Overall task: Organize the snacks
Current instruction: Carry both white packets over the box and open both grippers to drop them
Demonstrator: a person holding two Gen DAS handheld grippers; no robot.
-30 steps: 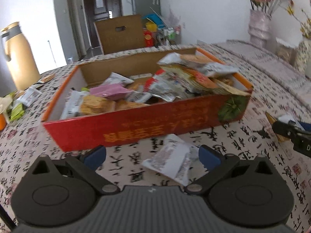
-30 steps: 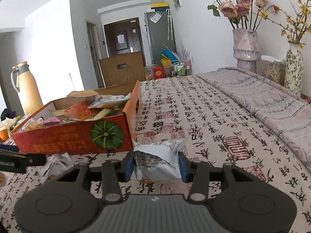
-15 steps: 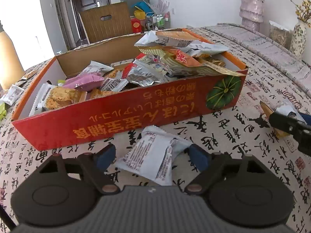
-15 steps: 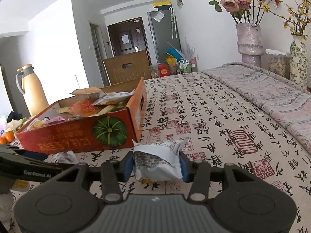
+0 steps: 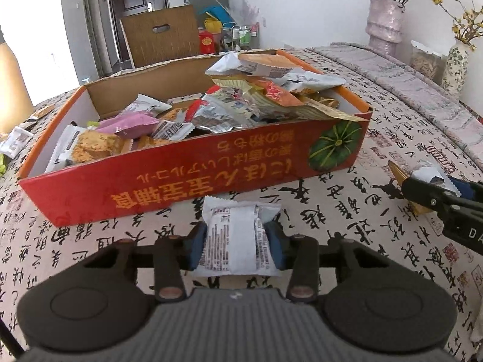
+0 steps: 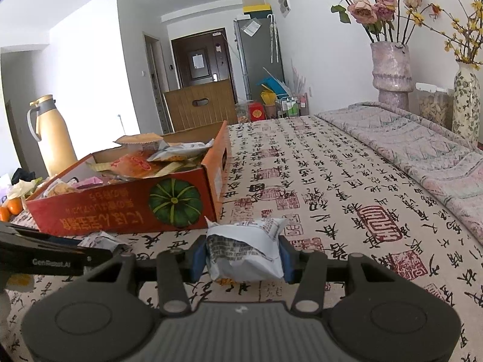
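A red cardboard box point(image 5: 193, 181) with a pumpkin picture holds several snack packets, piled high at its right end. Just in front of it, on the patterned cloth, my left gripper point(image 5: 236, 241) is closing on a white snack packet point(image 5: 234, 232); both blue pads touch its sides. To the box's right, my right gripper point(image 6: 243, 256) is shut on a white-grey snack packet point(image 6: 241, 250), held just above the cloth. In the left wrist view the right gripper point(image 5: 437, 199) and its packet point(image 5: 428, 176) show at the right edge. The left gripper's arm point(image 6: 45, 256) shows at the left of the right wrist view.
A yellow thermos point(image 6: 55, 138) stands behind the box on the left. Oranges point(image 6: 12, 206) and loose packets point(image 5: 15, 141) lie at the far left. A folded quilt point(image 6: 407, 147), two flower vases point(image 6: 391, 69) and a jar point(image 6: 431, 105) line the right side.
The left jaws went from wide open to closed in on the white packet, which now sits straight between the pads. The right gripper and its packet kept still.
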